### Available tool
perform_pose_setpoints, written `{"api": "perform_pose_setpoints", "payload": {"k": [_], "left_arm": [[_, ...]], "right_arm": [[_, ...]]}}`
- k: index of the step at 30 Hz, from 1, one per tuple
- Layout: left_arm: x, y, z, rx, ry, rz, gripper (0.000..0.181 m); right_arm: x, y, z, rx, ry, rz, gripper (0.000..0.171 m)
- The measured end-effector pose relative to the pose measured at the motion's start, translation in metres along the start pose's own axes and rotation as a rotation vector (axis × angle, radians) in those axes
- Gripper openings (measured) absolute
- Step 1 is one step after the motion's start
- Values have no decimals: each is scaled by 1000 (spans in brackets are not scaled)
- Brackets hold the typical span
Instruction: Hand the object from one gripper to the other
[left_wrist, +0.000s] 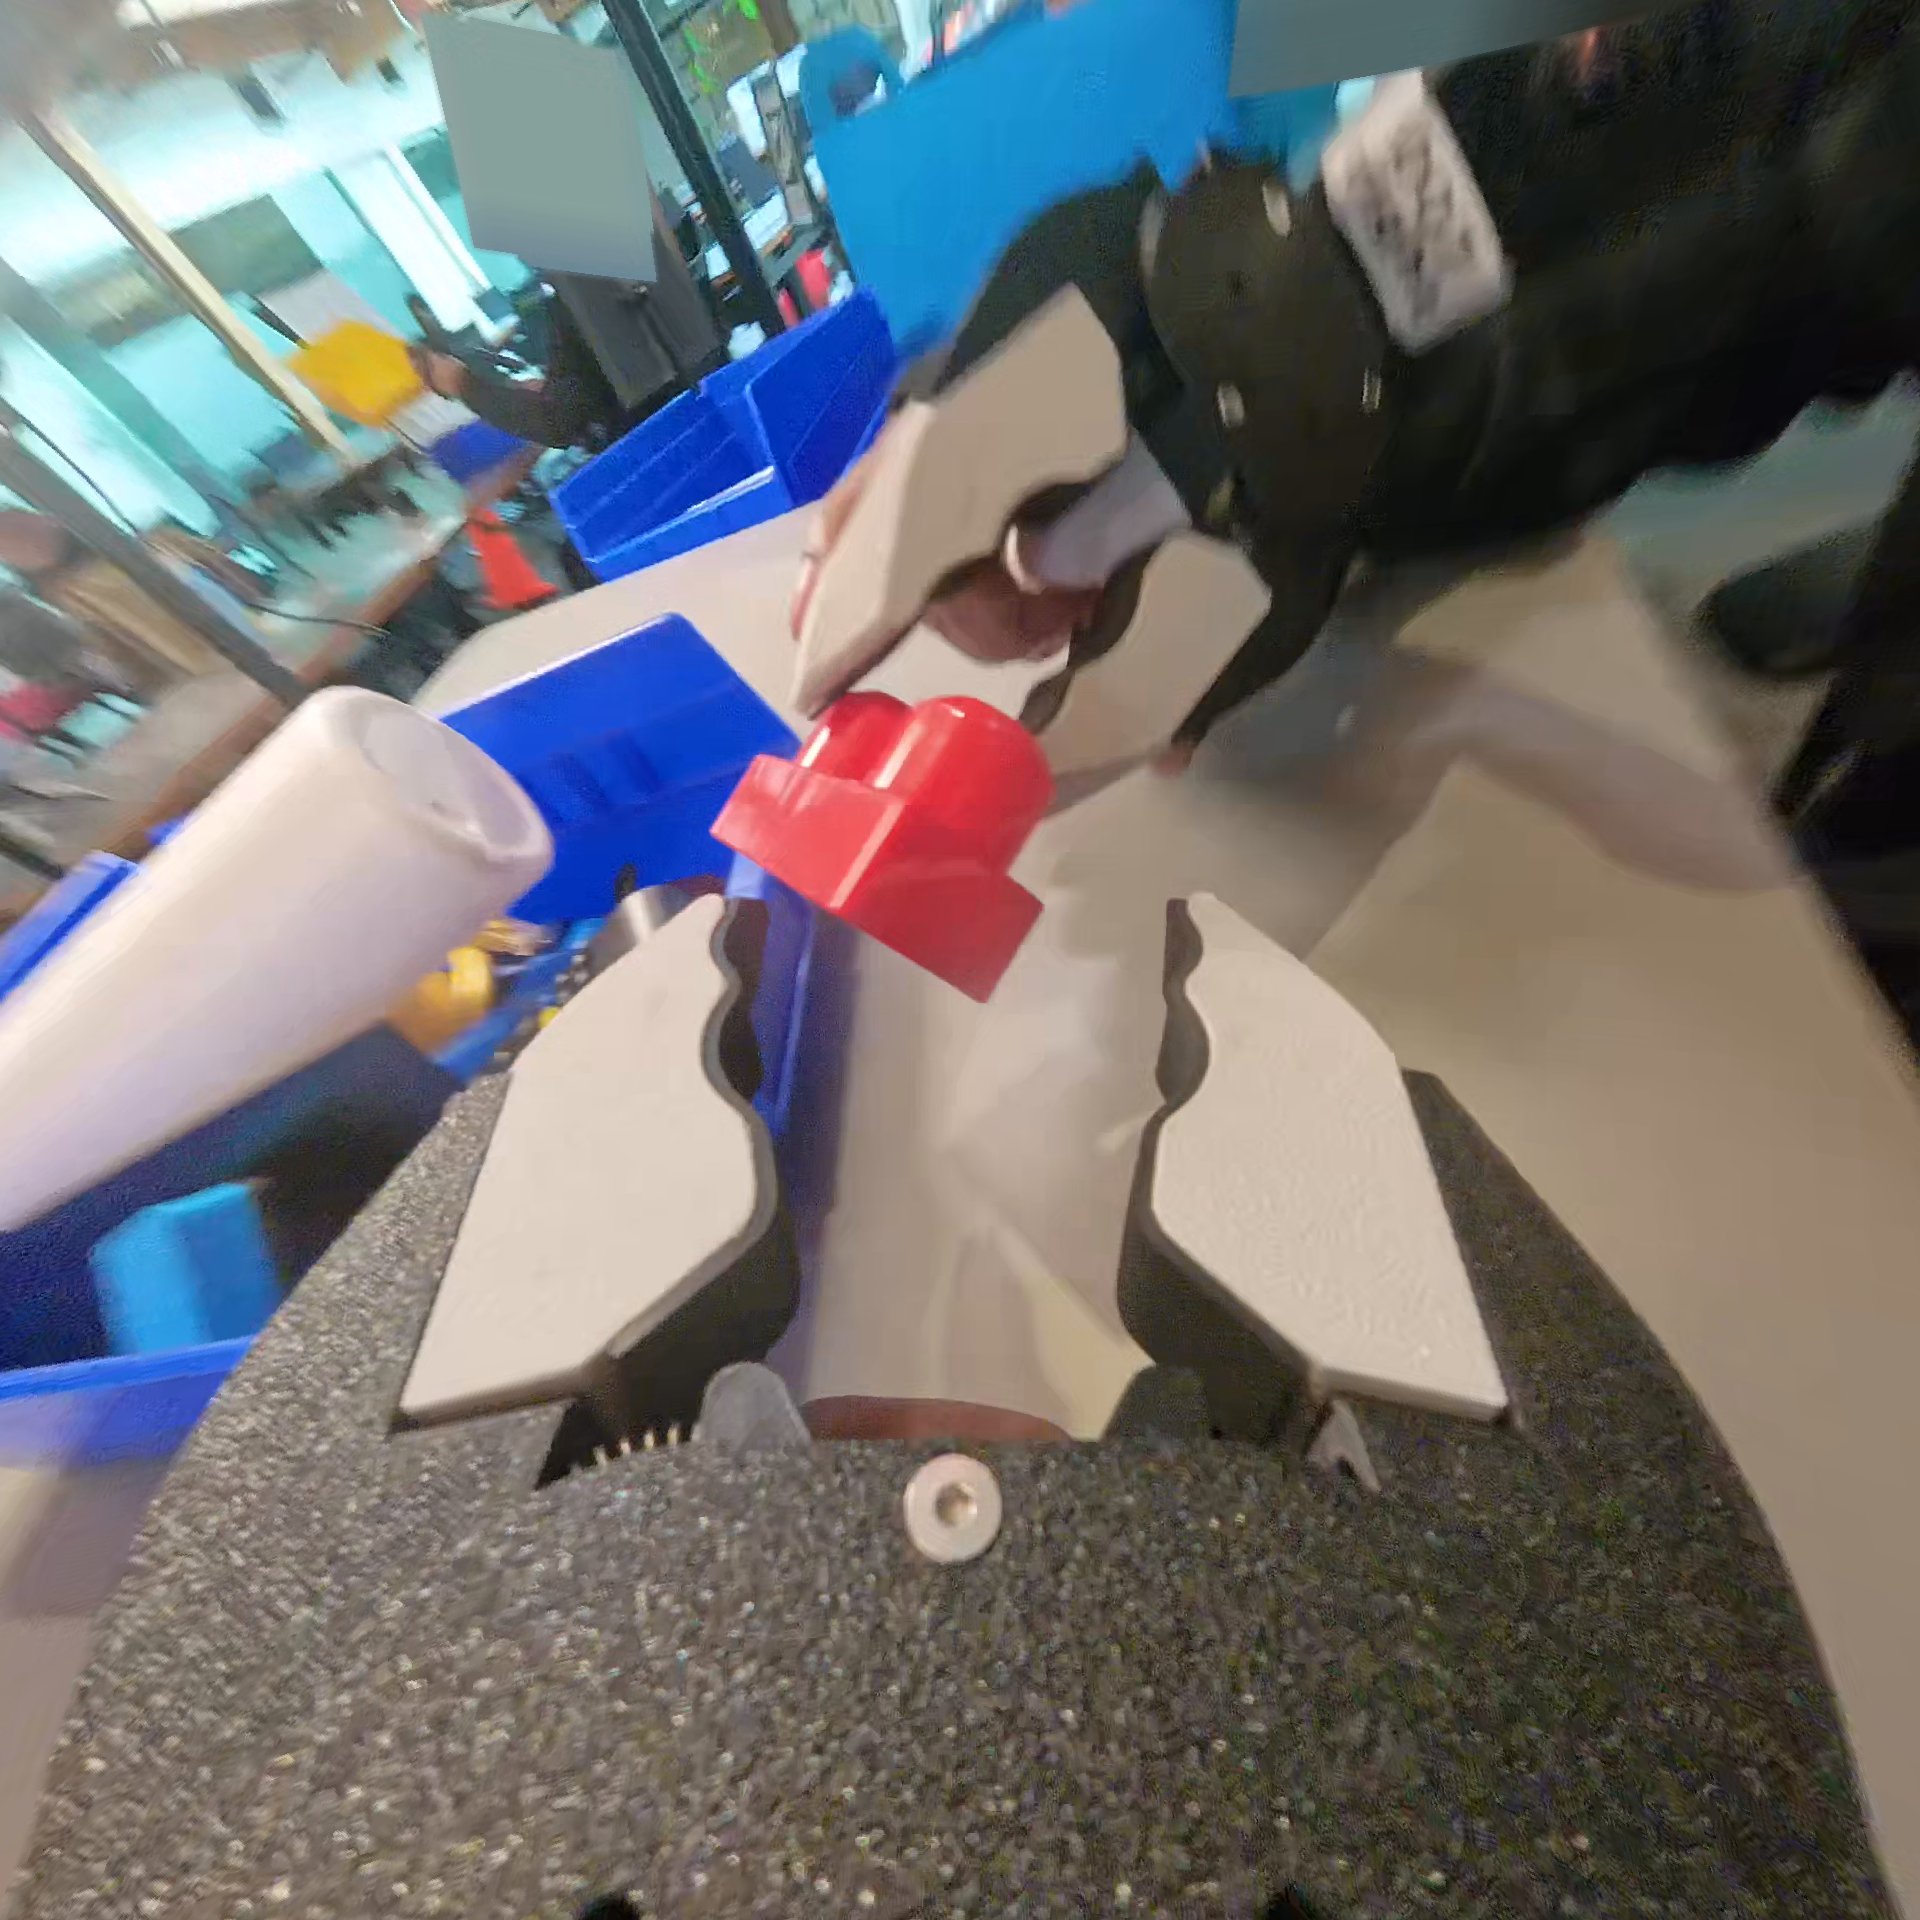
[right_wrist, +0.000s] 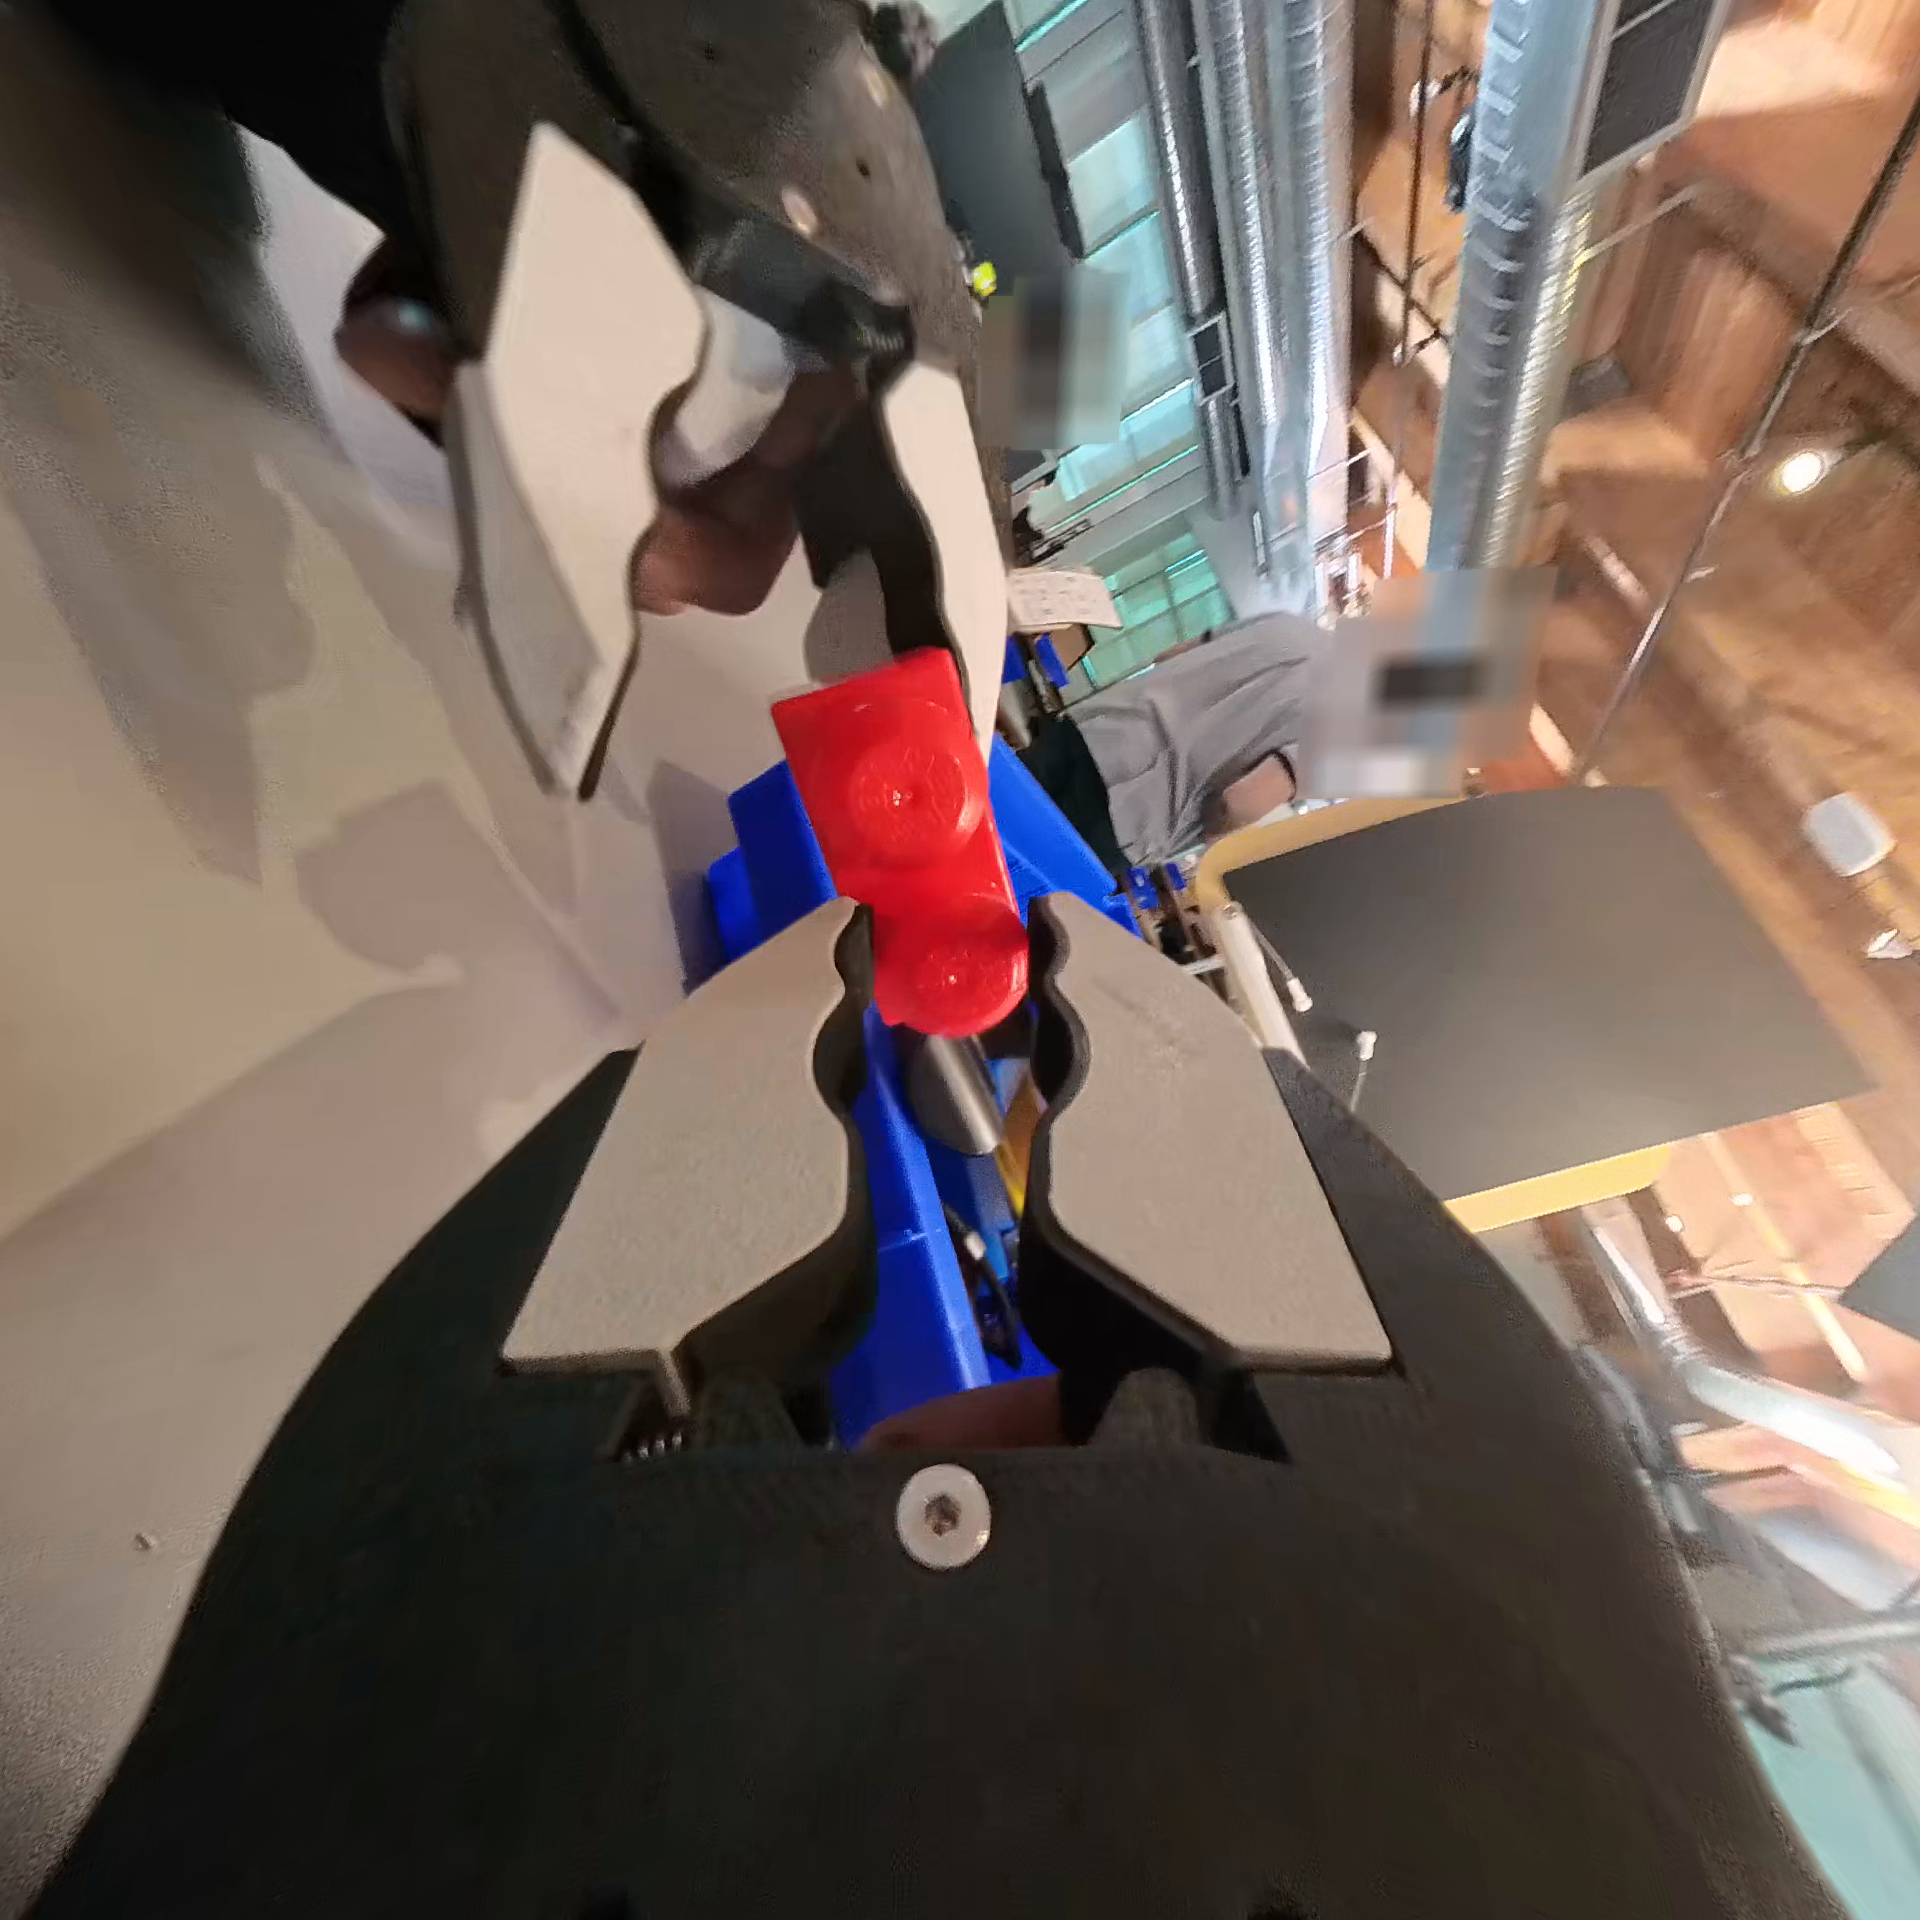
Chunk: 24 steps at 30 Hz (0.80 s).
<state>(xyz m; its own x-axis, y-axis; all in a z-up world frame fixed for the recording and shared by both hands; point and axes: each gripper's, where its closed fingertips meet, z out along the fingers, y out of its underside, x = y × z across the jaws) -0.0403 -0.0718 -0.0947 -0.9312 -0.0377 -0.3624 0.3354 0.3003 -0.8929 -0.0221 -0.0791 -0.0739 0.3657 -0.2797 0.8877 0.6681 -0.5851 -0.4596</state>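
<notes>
Red plastic, moulded as a flat plate with two round studs, is the object of the handover: a red building block (right_wrist: 914, 842). In the right wrist view the right gripper (right_wrist: 943, 914) is clamped on one stud of the block, one finger at each side of it. The far end of the block reaches toward the left gripper (right_wrist: 758, 707), whose fingers stand well apart; one of them (right_wrist: 945, 561) seems to be just at the plate's edge, but contact cannot be confirmed.

In the left wrist view the left gripper (left_wrist: 951, 914) is also seen spread wide, and the red building block (left_wrist: 894, 831) hangs in the air just beyond its tips, carried by the right gripper (left_wrist: 935, 707) above a pale tabletop (left_wrist: 1558, 1039).

By this evidence the handover is at its middle: the block is lifted and presented, but the receiving gripper is not yet shut on it, and the release is left to do.

Motion blur softens the right gripper in the left view. The contents of the blue bin (right_wrist: 904, 1195) below are mostly hidden, and a white tube (left_wrist: 260, 914) is cut off at the frame edge.
</notes>
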Motion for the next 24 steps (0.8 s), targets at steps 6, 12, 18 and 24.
{"api": "perform_pose_setpoints", "payload": {"k": [6, 12, 18, 24], "left_arm": [[-2, -12, 0, 108, 118, -404, 67], [-2, -6, 5, 69, 70, -370, 52], [-11, -11, 0, 75, -23, -259, 52], [-26, -15, -8, 97, -96, -242, 52]], "right_arm": [[0, -8, 0, 18, 50, -61, 28], [-5, -1, 5, -31, 77, -116, 28], [-6, -3, 6, -14, 68, -41, 29], [-7, 0, 7, -33, 72, -40, 33]]}}
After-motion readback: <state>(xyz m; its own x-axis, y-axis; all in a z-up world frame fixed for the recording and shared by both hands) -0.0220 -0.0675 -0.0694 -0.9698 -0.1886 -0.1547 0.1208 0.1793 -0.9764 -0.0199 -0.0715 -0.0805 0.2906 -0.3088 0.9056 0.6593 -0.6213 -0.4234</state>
